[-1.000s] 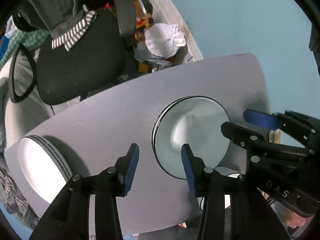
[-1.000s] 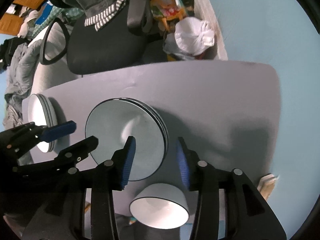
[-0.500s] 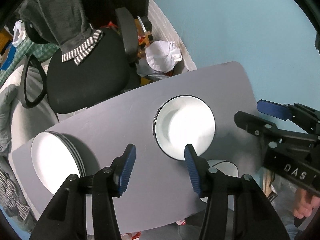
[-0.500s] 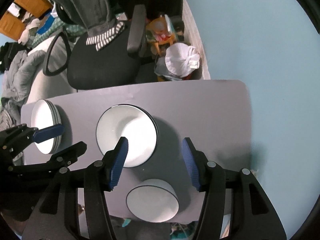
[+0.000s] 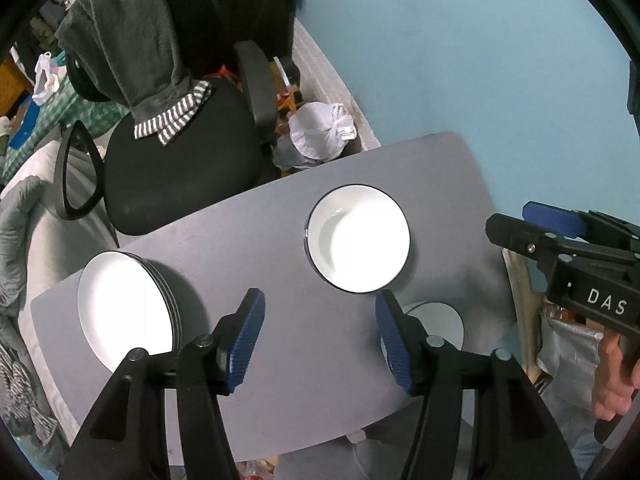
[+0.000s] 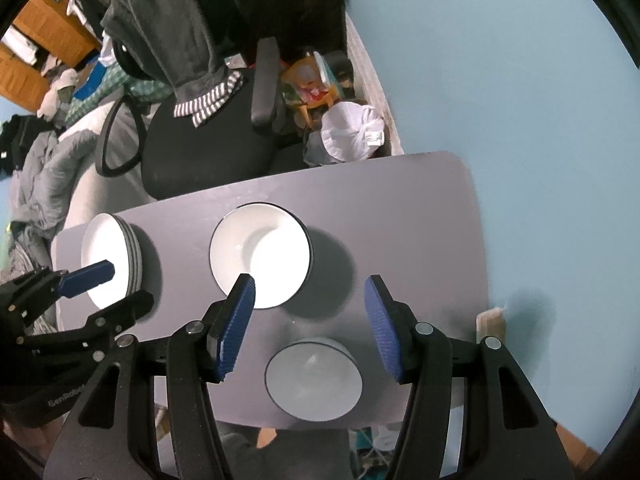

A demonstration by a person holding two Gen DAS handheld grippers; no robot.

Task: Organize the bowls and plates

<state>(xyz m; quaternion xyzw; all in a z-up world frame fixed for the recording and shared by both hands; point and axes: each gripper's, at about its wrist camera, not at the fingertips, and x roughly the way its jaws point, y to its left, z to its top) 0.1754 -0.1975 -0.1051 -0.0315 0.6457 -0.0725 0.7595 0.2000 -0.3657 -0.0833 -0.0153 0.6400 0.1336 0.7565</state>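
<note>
A stack of white plates [image 5: 124, 308] sits at the left end of the grey table [image 5: 280, 240]; it also shows in the right wrist view [image 6: 110, 256]. A stack of white, dark-rimmed deep plates [image 5: 358, 238] sits mid-table, also in the right wrist view [image 6: 260, 254]. A white bowl [image 6: 314, 372] stands near the front edge, partly hidden in the left wrist view [image 5: 438, 320]. My left gripper [image 5: 320, 336] is open and empty, high above the table. My right gripper [image 6: 310, 320] is open and empty, high above the bowl.
A black office chair [image 5: 176, 160] with a grey garment draped on it stands behind the table. A white bag [image 5: 322, 130] lies on the floor by the blue wall [image 5: 480, 60]. Clutter and bedding lie at the left.
Both grippers have risen well away from the table, so the plates and bowl look smaller. Both sets of jaws have opened wider.
</note>
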